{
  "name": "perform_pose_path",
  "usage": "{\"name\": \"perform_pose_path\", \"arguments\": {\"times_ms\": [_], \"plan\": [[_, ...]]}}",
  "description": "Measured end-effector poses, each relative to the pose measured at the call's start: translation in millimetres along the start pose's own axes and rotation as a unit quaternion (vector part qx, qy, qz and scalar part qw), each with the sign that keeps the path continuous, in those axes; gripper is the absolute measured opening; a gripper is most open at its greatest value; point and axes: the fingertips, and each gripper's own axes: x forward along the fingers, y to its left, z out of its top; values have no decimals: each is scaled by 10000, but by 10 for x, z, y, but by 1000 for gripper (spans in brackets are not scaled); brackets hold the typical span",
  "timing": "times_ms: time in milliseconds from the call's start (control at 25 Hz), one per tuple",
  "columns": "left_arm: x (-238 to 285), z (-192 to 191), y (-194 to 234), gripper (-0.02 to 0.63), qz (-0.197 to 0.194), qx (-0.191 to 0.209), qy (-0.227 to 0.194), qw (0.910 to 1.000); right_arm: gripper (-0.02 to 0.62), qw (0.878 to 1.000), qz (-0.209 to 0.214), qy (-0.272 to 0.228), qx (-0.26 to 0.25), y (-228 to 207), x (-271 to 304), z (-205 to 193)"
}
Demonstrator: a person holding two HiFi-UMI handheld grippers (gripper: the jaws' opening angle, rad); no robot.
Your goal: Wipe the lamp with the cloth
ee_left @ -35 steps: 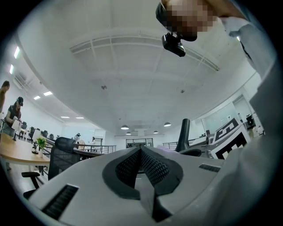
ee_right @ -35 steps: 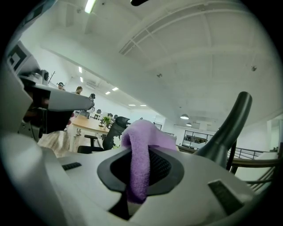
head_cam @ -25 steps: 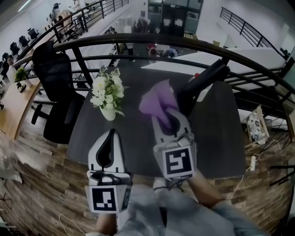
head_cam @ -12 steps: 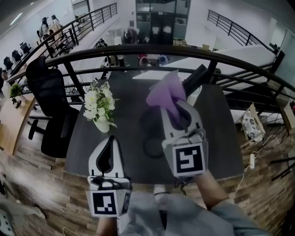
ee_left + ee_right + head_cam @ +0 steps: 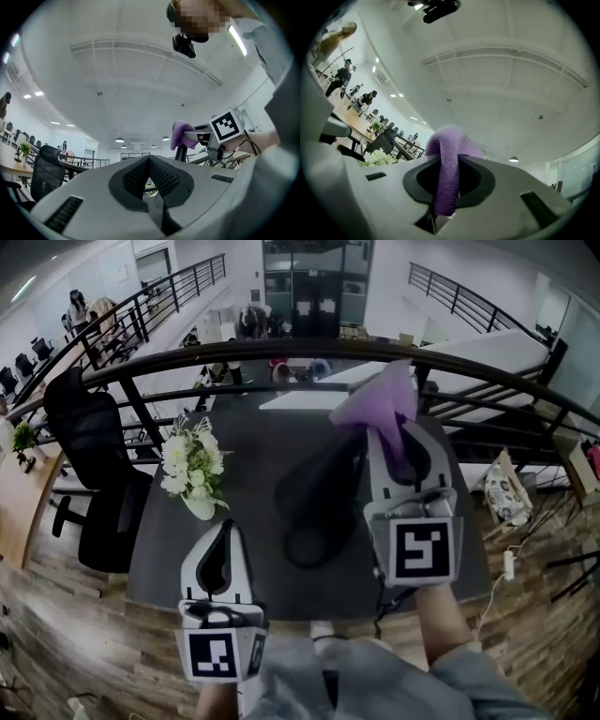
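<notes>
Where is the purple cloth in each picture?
Head view: the purple cloth is up and right of centre, pinched in the right gripper.
Left gripper view: purple cloth, small, right of centre, at the right gripper's tip.
Right gripper view: purple cloth, bottom middle, between the jaws.
Shared landmark: the black office chair, on the left in all three.

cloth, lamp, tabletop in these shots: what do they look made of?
cloth: soft purple fabric with a fuzzy nap, like microfibre or fleece; it folds and droops limply.
lamp: smooth matte black, probably plastic or painted metal; nothing visible settles which.
tabletop: flat dark grey with an even, dull sheen; likely laminate or painted board, but I cannot tell.
</notes>
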Motion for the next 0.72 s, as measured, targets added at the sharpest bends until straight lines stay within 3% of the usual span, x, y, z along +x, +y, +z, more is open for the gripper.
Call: {"name": "perform_pose_path", "arguments": {"times_ms": [240, 720], "plan": [[9, -26, -40, 5, -71, -4, 35, 10000, 52, 9999, -107, -32, -2, -104, -25, 0], [-54, -68, 66, 5, 67, -2, 124, 9999, 52, 9979, 497, 391, 142, 467, -75, -401]]}}
